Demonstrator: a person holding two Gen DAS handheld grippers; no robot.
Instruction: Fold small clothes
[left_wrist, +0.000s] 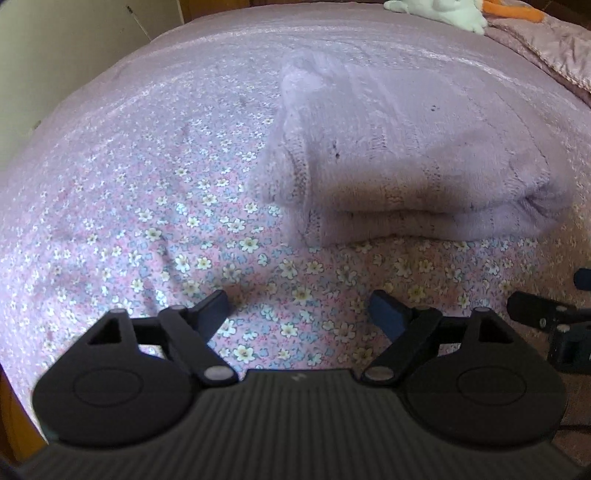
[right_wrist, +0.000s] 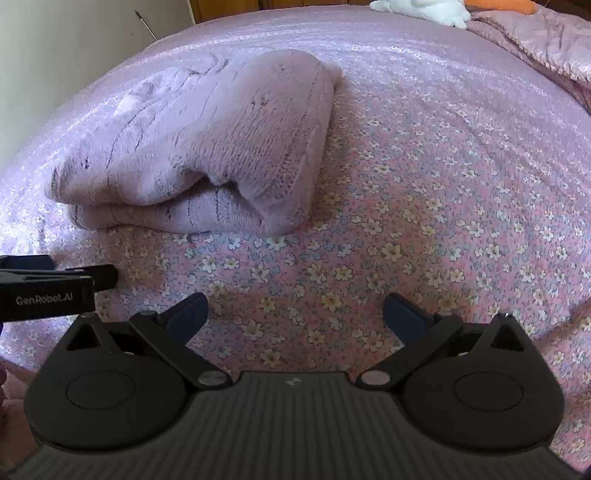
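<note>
A fuzzy lilac knitted garment lies folded in layers on the flowered bedsheet. In the left wrist view it sits ahead and to the right of my left gripper, whose jaws stand wide apart over bare sheet with nothing between them. In the right wrist view the same garment lies ahead and to the left of my right gripper, which is also open and empty. Each gripper shows at the edge of the other's view: the right one, the left one.
A pink quilt is bunched at the far right of the bed. A white plush toy and something orange lie at the far edge. A pale wall runs along the left side.
</note>
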